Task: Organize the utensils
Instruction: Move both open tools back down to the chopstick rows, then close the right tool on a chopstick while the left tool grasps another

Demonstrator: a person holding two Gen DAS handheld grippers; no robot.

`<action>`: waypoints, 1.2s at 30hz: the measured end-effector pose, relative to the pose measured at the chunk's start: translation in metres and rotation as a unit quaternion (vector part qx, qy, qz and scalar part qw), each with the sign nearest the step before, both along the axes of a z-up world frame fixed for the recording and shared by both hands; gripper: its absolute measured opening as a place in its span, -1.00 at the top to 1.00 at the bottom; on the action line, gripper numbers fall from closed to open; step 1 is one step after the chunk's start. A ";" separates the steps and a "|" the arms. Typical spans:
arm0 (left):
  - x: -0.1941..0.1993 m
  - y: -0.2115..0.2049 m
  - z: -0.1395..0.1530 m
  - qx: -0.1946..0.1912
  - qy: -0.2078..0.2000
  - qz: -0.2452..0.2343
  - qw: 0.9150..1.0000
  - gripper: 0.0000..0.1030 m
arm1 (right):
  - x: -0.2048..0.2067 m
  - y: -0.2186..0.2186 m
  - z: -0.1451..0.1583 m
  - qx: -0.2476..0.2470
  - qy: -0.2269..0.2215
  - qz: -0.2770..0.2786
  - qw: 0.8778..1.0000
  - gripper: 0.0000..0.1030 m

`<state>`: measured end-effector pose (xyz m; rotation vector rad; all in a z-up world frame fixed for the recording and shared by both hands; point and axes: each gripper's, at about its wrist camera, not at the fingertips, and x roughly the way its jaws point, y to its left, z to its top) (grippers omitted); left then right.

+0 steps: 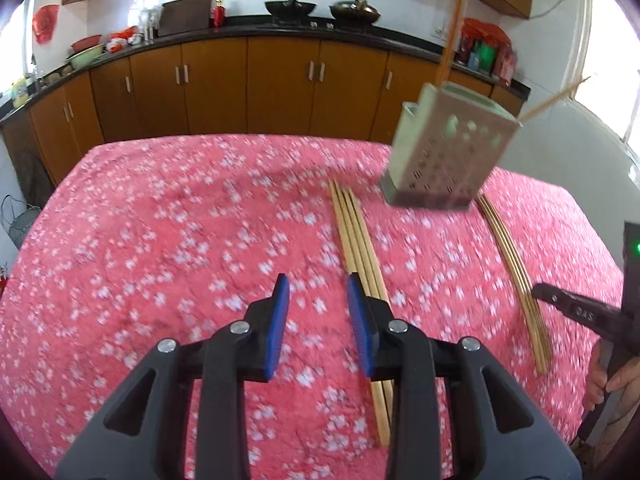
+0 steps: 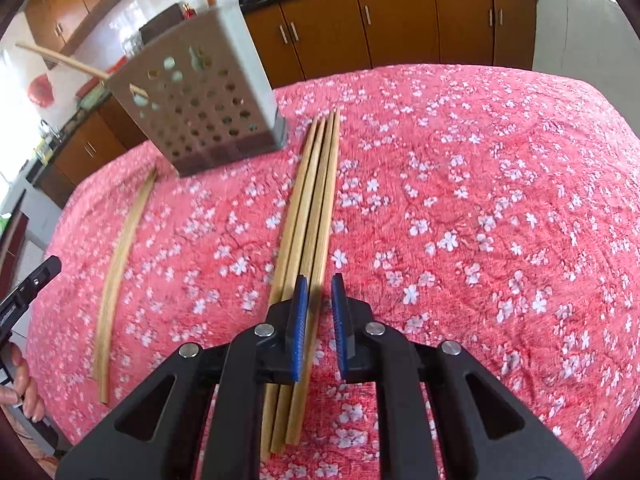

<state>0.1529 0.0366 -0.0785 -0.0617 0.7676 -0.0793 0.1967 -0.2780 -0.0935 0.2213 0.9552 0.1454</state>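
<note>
Right gripper (image 2: 319,312) stood parted and empty over the outermost stick of a chopstick bundle (image 2: 310,208). Left gripper (image 1: 318,320), likewise parted, held nothing. Advised isolating one stick and closing squarely (slippage likely) before carrying it to the holder (image 2: 200,108).

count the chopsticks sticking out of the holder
2: one upright chopstick at the back of the holder, one leaning chopstick poking out sideways. More may be hidden inside.
</note>
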 end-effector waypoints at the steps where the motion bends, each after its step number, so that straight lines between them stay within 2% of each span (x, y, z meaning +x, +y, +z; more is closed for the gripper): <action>1: -0.002 -0.002 -0.003 0.001 0.003 -0.006 1.000 0.40 | 0.000 0.002 0.002 -0.006 -0.003 -0.001 1.000 0.74; 5: -0.001 -0.009 -0.007 -0.003 0.015 -0.016 1.000 0.41 | 0.001 0.000 0.002 -0.043 -0.008 -0.017 0.999 0.75; 9: 0.001 -0.012 -0.013 -0.011 0.028 -0.025 0.999 0.41 | 0.001 -0.003 0.000 -0.028 -0.002 -0.009 1.000 0.75; 11: 0.002 -0.015 -0.018 -0.012 0.036 -0.030 0.999 0.47 | -0.001 0.002 -0.002 -0.050 -0.009 -0.004 0.999 0.79; 13: 0.003 -0.018 -0.022 -0.012 0.044 -0.034 0.998 0.53 | 0.001 0.000 -0.002 -0.073 -0.012 -0.023 0.997 0.85; 16: 0.003 -0.022 -0.027 -0.011 0.055 -0.041 0.998 0.63 | 0.005 -0.011 -0.002 -0.044 -0.004 -0.043 0.998 0.85; 22: 0.005 -0.032 -0.036 0.011 0.066 -0.054 0.996 0.74 | 0.003 -0.012 -0.001 -0.049 -0.006 -0.036 0.998 0.85; 32: 0.017 -0.032 -0.043 0.054 0.069 -0.027 0.996 0.82 | -0.003 -0.001 -0.001 -0.059 -0.017 -0.019 0.998 0.84; 36: 0.032 -0.008 -0.041 0.050 0.070 0.009 0.996 0.84 | -0.002 -0.013 -0.002 -0.065 -0.024 -0.045 0.997 0.85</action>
